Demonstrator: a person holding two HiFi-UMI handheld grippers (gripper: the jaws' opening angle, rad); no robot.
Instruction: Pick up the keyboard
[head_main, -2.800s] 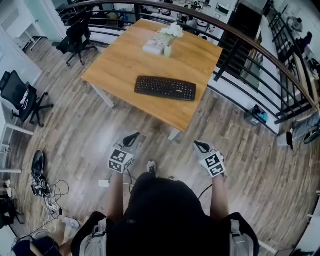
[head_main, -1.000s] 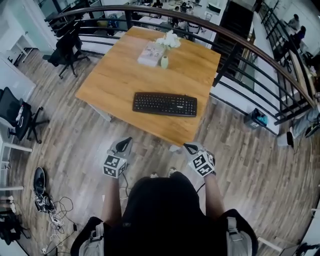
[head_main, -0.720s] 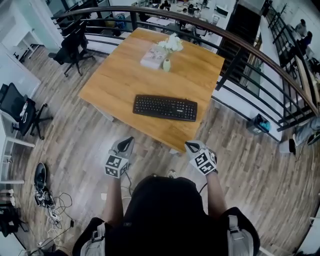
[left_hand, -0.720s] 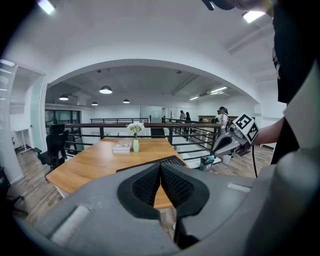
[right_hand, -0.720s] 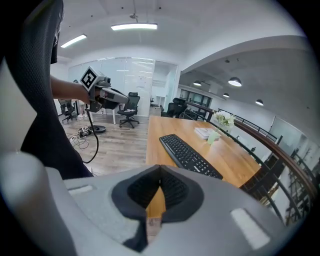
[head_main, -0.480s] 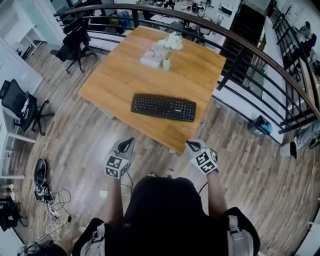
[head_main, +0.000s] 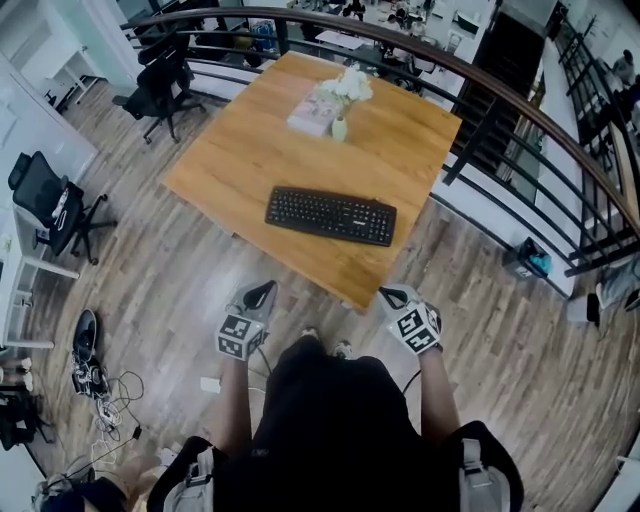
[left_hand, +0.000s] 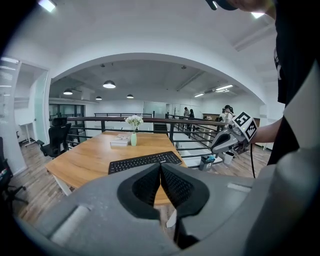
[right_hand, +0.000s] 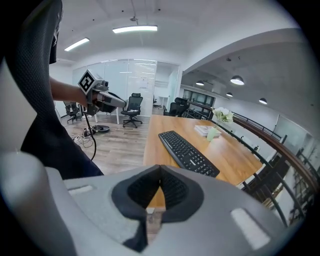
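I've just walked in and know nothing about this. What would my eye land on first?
First the black keyboard, lying alone near the front edge of the wooden table. A flower vase and a book sit at the far side. Nearer the person, the left gripper and right gripper are held short of the table, both shut and empty.

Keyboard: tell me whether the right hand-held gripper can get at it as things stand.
Probably yes, with a reach forward. The right hand-held gripper hangs just short of the near edge of the table, and only bare wood lies between it and the keyboard. Its jaws are shut, so they must open first.
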